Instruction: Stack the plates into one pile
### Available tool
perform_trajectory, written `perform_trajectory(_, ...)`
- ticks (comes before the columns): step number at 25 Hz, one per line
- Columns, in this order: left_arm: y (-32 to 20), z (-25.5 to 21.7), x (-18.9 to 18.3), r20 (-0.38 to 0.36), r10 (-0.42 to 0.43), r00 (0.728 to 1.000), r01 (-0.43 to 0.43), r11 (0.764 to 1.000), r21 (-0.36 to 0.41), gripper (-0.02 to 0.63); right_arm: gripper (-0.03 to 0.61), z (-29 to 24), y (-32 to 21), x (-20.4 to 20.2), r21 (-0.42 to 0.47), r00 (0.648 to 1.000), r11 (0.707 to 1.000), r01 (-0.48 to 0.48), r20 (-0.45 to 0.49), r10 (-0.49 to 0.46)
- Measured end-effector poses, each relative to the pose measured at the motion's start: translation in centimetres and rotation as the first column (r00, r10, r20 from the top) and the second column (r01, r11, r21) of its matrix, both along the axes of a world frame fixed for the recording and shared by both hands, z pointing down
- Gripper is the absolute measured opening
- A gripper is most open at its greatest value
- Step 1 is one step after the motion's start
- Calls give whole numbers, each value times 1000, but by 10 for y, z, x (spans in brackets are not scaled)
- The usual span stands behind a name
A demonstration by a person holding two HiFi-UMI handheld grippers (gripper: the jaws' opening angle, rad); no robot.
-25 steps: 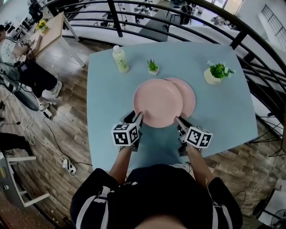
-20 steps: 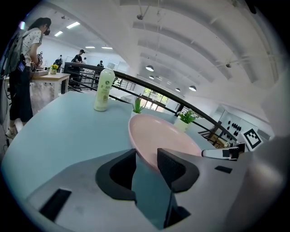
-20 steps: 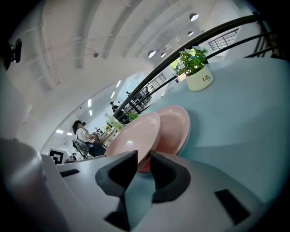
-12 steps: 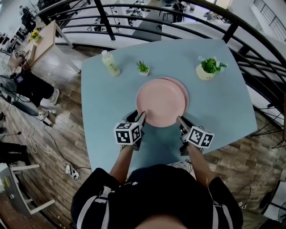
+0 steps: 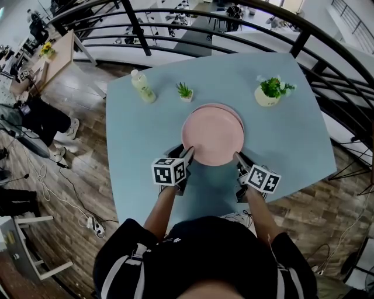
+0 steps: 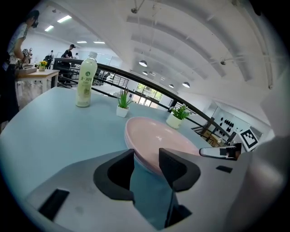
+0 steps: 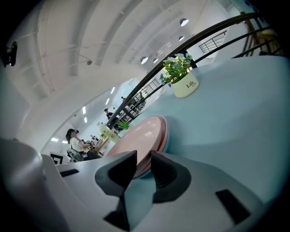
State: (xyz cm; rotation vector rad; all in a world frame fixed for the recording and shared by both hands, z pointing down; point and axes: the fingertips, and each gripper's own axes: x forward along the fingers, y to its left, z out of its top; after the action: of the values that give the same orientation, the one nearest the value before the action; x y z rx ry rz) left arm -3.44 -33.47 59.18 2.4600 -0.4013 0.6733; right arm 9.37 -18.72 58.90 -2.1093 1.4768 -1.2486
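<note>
Rim of top plate [image 5: 212, 133] sits btwn L gripper [image 5: 188, 153] jaws, just opening; R gripper [image 5: 238, 157] pinches it.

The pale blue table [image 5: 140, 152] carries a bottle [image 5: 142, 86] at its far left, a small potted plant [image 5: 185, 91] near it, and a bushier plant [image 5: 271, 87] in a cream pot far right. Beyond runs a dark railing [image 5: 175, 14]; left of it — a wooden desk [image 5: 55, 55].

Pink plates [image 5: 213, 133] fill table [image 5: 140, 157] centre. Far edge has 3 obstacles: bottle [image 5: 142, 86], small plant [image 5: 184, 91], potted plant [image 5: 269, 91]. Left flank, right flank and near edge are open.
</note>
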Motion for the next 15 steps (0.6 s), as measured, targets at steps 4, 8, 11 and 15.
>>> perform_trajectory(4, 0, 1, 5, -10, -14, 1000, 14, 1000, -20, 158, 98, 0, 1, 7, 5, 1000, 1000, -10, -2, 10)
perform_trajectory(8, 1, 3, 10, 11, -13, 1000, 13, 1000, -10, 161, 97, -1, 3, 14, 8, 1000, 1000, -1, -16, 1)
perform_trajectory(11, -3, -1, 7, 12, -34, 999, 34, 999, 8, 161, 97, -3, 7, 21, 12, 1000, 1000, -13, -29, 13)
perform_trajectory(15, -8, -5, 2, 23, -40, 999, 38, 997, 68, 160, 97, -3, 10, 25, 19, 1000, 1000, -16, -16, 16)
